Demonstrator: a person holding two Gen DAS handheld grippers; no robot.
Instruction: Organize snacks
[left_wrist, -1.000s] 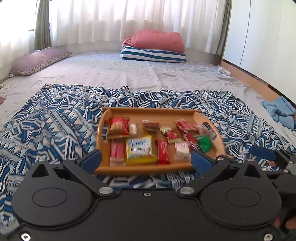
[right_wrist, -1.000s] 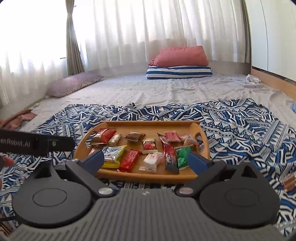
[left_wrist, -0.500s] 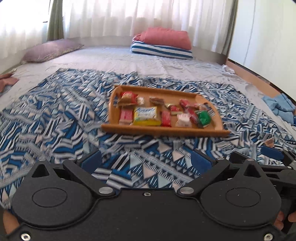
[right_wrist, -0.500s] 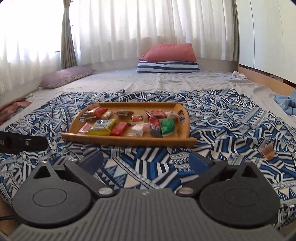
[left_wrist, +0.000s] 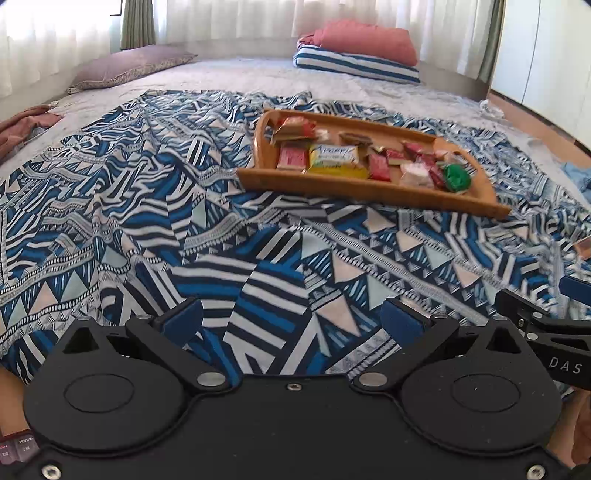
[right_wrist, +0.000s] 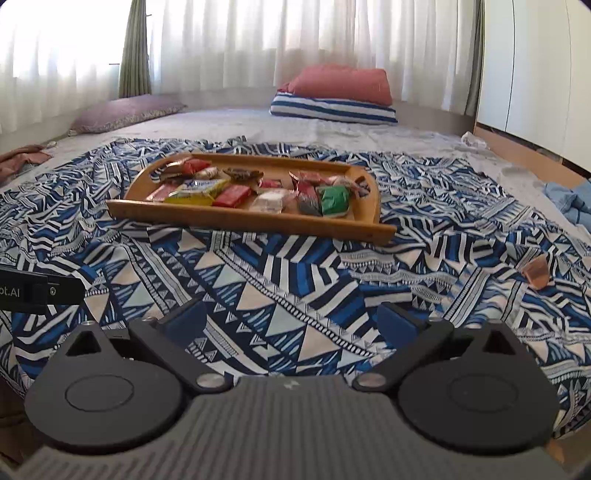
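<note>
A wooden tray (left_wrist: 332, 184) (right_wrist: 236, 218) lies on a blue patterned cloth (left_wrist: 147, 206) (right_wrist: 258, 295) and holds several wrapped snacks. Among them are a yellow packet (left_wrist: 334, 158) (right_wrist: 195, 190), red bars (left_wrist: 379, 167) (right_wrist: 232, 195) and a green packet (left_wrist: 457, 178) (right_wrist: 334, 199). One loose brown wrapper (right_wrist: 535, 271) lies on the cloth to the right of the tray. My left gripper (left_wrist: 293, 319) and my right gripper (right_wrist: 290, 317) both stand open with nothing between the fingers, well short of the tray, near the cloth's front edge.
A red cushion on a striped pillow (right_wrist: 332, 107) lies at the back by the curtains. A purple pillow (right_wrist: 125, 112) is at the back left. Blue clothing (right_wrist: 569, 201) sits at the right and a wardrobe (right_wrist: 535, 74) beyond it.
Both grippers have pulled back from the tray, which now lies farther off with more cloth in front. The jaws have stayed open and empty.
</note>
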